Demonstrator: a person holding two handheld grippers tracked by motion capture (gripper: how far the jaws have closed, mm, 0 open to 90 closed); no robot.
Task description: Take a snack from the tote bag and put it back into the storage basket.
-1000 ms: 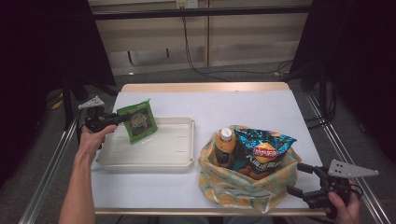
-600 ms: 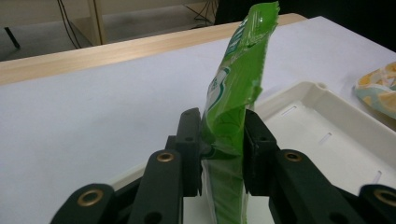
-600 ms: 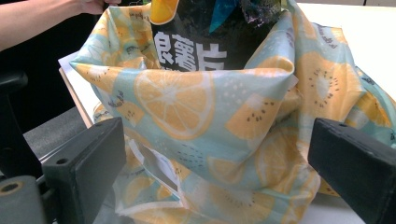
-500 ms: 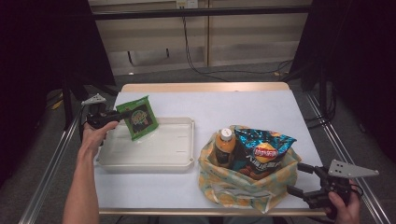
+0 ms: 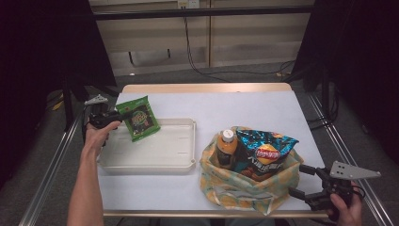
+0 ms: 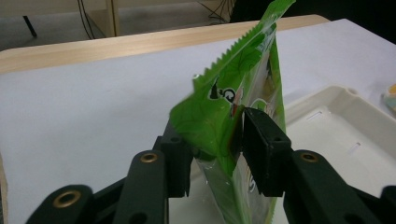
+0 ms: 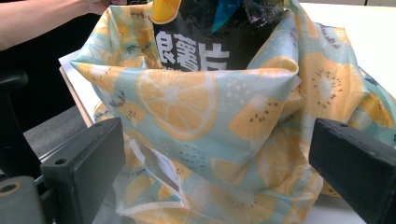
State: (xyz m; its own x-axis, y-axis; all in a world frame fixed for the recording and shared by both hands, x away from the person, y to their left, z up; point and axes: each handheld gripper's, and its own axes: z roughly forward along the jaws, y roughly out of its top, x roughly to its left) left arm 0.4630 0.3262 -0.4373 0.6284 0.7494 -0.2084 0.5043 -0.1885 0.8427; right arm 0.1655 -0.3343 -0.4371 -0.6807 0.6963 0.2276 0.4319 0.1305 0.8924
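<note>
High view puts my left gripper (image 5: 117, 117) clamped on the flat green foil snack packet (image 5: 138, 118) above the shallow cream plastic tray's (image 5: 188, 141) left edge, so I judge lowering and releasing comes next, right gripper (image 5: 301, 181) gaping by the fruit-print cloth bag (image 5: 244, 190).

Glossy green foil snack pkt (image 5: 138, 118), matt white plastic tray (image 5: 184, 159), printed cloth bag (image 5: 244, 186), wood table edge (image 5: 207, 88).
</note>
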